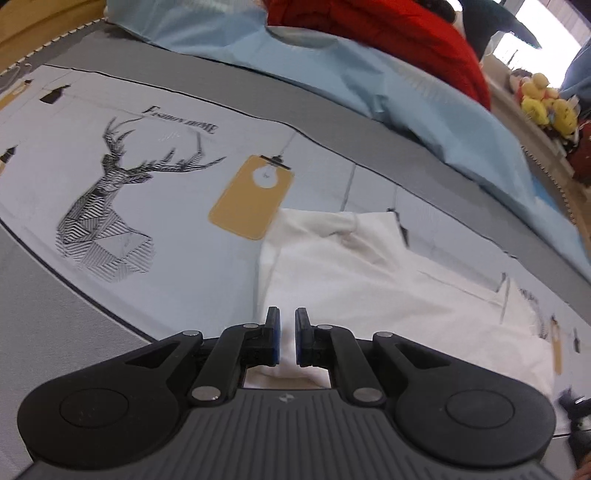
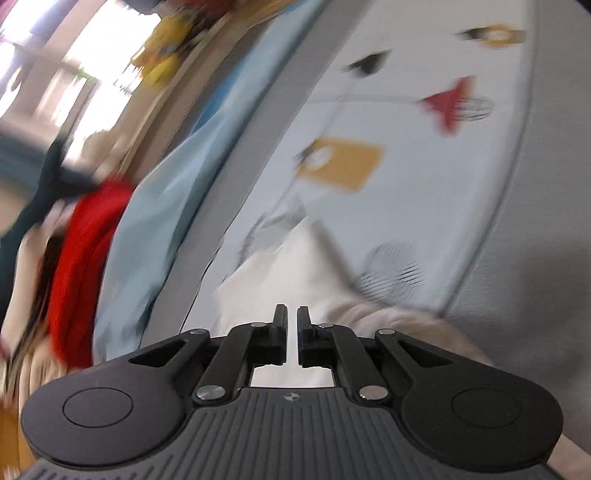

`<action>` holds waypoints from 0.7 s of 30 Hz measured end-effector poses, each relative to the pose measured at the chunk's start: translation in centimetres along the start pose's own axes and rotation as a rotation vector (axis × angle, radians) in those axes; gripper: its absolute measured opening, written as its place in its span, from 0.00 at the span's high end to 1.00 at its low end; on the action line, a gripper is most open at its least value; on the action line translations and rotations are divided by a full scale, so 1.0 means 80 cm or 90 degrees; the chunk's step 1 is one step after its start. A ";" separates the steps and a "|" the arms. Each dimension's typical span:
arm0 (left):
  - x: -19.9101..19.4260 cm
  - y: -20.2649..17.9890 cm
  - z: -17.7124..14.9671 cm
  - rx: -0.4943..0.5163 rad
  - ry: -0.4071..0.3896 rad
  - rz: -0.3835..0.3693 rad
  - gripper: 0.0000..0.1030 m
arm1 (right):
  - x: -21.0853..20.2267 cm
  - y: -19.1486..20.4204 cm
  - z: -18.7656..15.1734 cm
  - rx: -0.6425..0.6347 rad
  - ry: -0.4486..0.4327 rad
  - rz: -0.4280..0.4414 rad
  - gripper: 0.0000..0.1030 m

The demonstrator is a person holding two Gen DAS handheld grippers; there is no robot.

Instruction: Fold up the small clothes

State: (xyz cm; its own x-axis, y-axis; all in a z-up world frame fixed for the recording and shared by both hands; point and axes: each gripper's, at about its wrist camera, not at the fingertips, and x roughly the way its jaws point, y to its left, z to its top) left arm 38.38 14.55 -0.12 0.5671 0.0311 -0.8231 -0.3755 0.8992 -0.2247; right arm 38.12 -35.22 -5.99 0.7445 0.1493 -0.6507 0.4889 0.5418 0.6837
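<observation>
A small white garment (image 1: 351,266) lies partly folded on the printed bed sheet (image 1: 177,240). In the left wrist view my left gripper (image 1: 287,314) sits at the garment's near left edge. Its blue pads (image 1: 275,339) are pinched together with white cloth running between them. The right wrist view is blurred by motion. There my right gripper (image 2: 292,312) is shut too, with the white garment (image 2: 288,266) caught between its fingers and rising in a ridge ahead of them. A cream fold (image 2: 406,321) bunches just to its right.
The sheet carries a deer print (image 1: 107,206) and a yellow tag print (image 1: 251,195). A light blue quilt (image 1: 332,66) and a red garment (image 1: 388,29) are heaped along the far side. Yellow plush toys (image 1: 546,103) sit beyond the bed's edge.
</observation>
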 end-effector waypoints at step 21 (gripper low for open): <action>-0.013 -0.016 -0.001 0.048 0.054 -0.024 0.74 | -0.028 -0.001 0.014 -0.041 -0.024 -0.102 0.88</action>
State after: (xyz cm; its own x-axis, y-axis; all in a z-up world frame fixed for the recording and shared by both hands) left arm 38.23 13.34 0.98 0.5149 -0.0376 -0.8564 -0.2966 0.9295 -0.2191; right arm 36.92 -36.52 -4.19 0.6764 0.0254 -0.7361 0.5741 0.6079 0.5485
